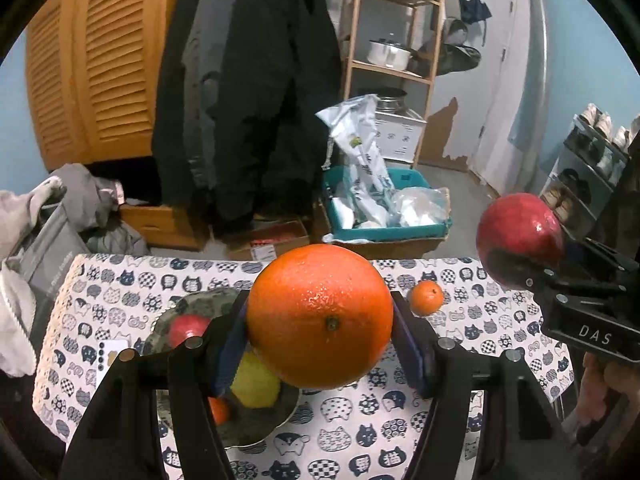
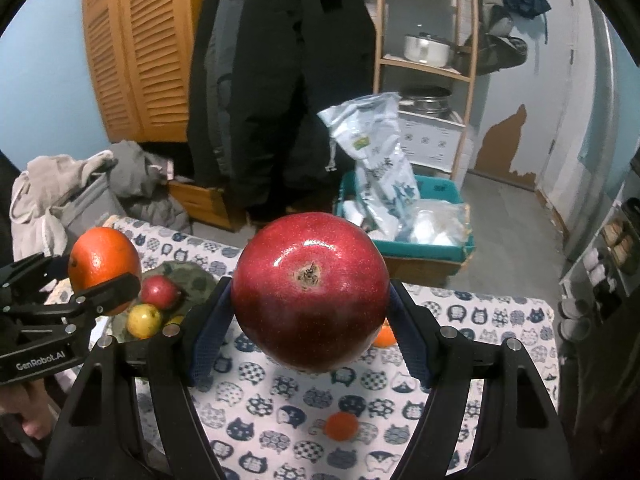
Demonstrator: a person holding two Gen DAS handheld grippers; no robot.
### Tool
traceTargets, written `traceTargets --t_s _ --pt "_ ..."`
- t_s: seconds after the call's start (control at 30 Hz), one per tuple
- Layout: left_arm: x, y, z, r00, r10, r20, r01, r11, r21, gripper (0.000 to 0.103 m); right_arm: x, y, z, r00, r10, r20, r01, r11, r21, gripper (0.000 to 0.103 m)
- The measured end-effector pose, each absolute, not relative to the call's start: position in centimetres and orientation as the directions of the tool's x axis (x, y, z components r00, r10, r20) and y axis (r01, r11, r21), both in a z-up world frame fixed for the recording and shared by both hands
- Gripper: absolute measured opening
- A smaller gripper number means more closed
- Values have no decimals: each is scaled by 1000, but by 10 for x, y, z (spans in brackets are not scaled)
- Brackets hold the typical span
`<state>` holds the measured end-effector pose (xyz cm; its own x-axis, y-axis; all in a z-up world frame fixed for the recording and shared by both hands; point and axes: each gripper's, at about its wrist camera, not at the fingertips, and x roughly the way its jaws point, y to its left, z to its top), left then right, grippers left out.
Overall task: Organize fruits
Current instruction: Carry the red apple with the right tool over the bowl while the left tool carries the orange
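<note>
The left gripper [image 1: 320,344] has its jaws spread about as wide as the large round orange [image 1: 319,316] they clamp, lifted above the counter [image 1: 400,420] over the dark patterned bowl [image 1: 256,428]. That bowl, near the counter's left edge, holds a small red apple [image 1: 187,330], a yellow fruit [image 1: 256,386] and a small orange fruit [image 1: 220,410]. A small mandarin [image 1: 427,298] sits toward the counter's far edge; another mandarin [image 2: 341,426] lies nearer. The right gripper [image 2: 310,320] pinches a big glossy red apple [image 2: 310,294] in similarly wide jaws, raised over the cat-print cloth. Behind hang a black coat [image 1: 248,92], with a louvred wooden cabinet [image 1: 96,60] and a teal bin [image 1: 384,208].
</note>
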<state>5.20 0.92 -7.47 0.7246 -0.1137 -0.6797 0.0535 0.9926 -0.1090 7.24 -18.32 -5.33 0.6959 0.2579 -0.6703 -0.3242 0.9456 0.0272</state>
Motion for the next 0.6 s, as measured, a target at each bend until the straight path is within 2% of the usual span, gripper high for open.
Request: traceTargets --t_s 0.6 --pt "43 90 -100 693 -25 -721 -103 986 -133 67 93 -92 -73 606 349 -715 -437 897 67 75"
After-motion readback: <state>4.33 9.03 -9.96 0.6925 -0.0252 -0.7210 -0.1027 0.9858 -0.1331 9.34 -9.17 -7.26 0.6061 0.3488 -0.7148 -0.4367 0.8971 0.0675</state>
